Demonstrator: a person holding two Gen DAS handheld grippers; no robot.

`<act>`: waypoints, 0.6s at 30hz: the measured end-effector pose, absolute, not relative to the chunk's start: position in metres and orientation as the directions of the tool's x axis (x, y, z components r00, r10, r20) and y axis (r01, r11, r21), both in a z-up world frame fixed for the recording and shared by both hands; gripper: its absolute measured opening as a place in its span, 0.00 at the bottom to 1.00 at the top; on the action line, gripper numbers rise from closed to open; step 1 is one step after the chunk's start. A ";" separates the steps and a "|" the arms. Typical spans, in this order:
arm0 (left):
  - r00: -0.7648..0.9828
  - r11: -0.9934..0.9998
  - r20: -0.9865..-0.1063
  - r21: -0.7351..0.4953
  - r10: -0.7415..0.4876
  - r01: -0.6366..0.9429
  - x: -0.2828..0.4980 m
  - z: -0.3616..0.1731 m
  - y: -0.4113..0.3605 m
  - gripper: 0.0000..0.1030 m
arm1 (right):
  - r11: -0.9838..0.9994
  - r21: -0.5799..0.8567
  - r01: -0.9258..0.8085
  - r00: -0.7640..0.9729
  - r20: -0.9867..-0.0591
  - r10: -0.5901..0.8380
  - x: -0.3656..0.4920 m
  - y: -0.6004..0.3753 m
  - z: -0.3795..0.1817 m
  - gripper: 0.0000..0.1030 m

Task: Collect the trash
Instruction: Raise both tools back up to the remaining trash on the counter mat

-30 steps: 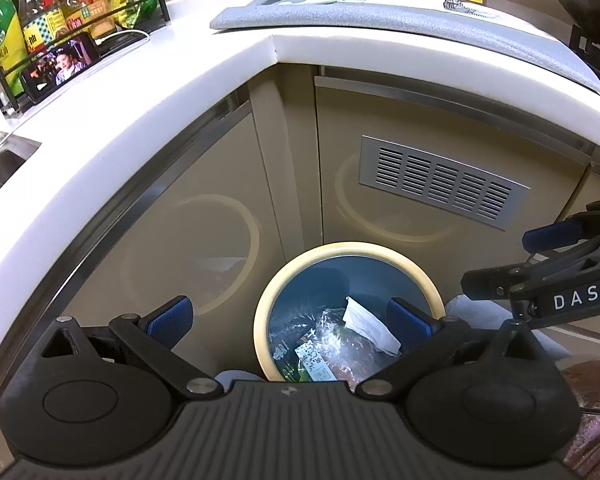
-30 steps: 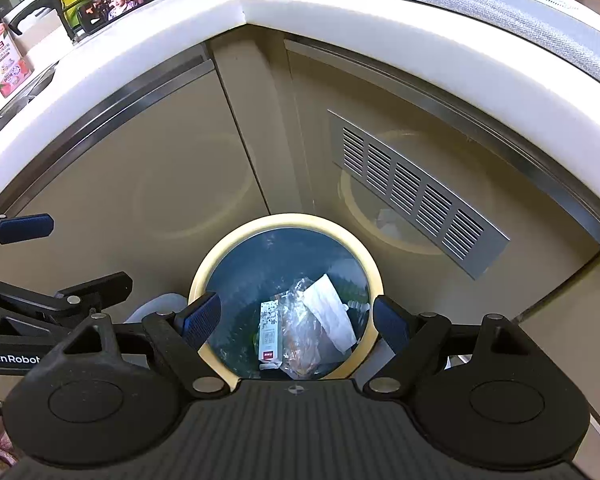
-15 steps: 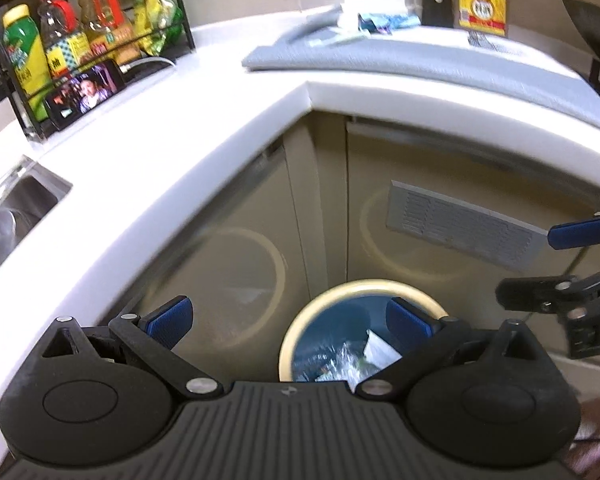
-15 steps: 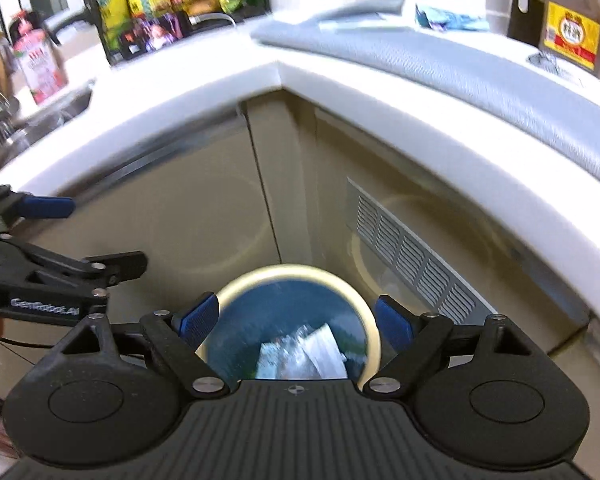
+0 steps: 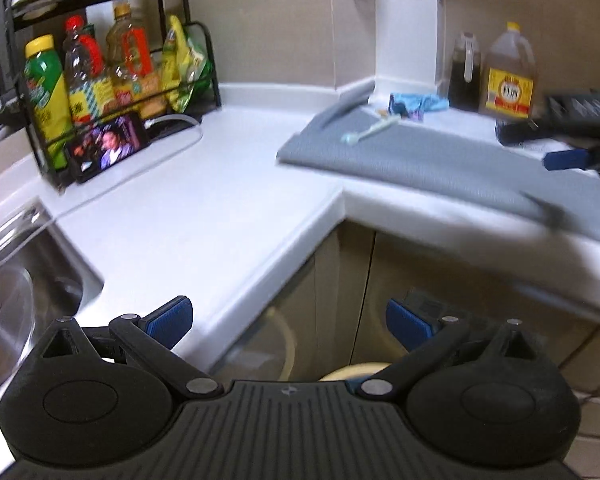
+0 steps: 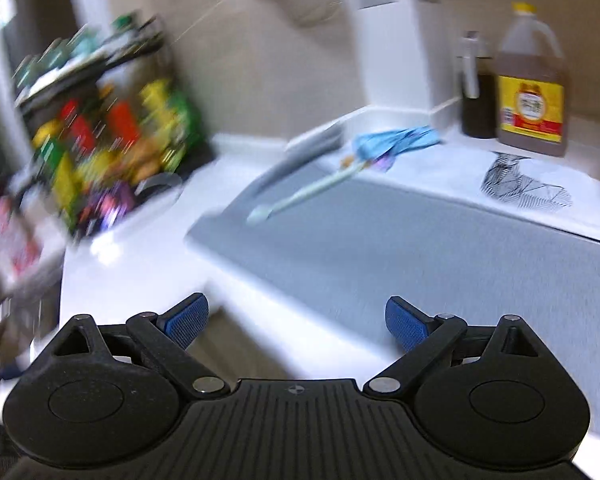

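Observation:
My left gripper (image 5: pixel 288 322) is open and holds nothing; it hangs over the corner edge of the white counter (image 5: pixel 204 216). Just below it shows a sliver of the trash bin's cream rim (image 5: pixel 354 371). My right gripper (image 6: pixel 296 320) has its jaws opening, with nothing between them, above the near edge of the grey mat (image 6: pixel 420 248). At the mat's far end lie a crumpled blue wrapper (image 6: pixel 396 142) and a pale green toothbrush (image 6: pixel 300 196). In the left wrist view the wrapper (image 5: pixel 418 103) and toothbrush (image 5: pixel 370 128) lie far ahead, and the right gripper (image 5: pixel 540 144) shows blurred at the right edge.
A wire rack of bottles (image 5: pixel 112 72) with a phone (image 5: pixel 108 146) leaning on it stands at the back left. A steel sink (image 5: pixel 20 292) is at the left. Two brown bottles (image 6: pixel 532 92) and a patterned paper (image 6: pixel 524 184) sit at the back right.
Both grippers have risen from over the trash bin to counter height. The bin has dropped almost out of view. The right gripper has swung over the grey mat, and its jaws stand wider.

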State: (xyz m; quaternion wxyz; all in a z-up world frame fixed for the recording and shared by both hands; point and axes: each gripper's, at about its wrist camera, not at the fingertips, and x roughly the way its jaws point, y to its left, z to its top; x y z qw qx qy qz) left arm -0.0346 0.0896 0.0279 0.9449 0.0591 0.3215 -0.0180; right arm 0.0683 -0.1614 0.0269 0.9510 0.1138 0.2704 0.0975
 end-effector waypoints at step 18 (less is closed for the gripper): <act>0.775 0.994 -0.632 0.091 0.007 0.065 0.048 0.032 0.102 1.00 | 0.804 0.462 0.375 0.837 -0.541 -0.079 0.364 -0.194 0.019 0.95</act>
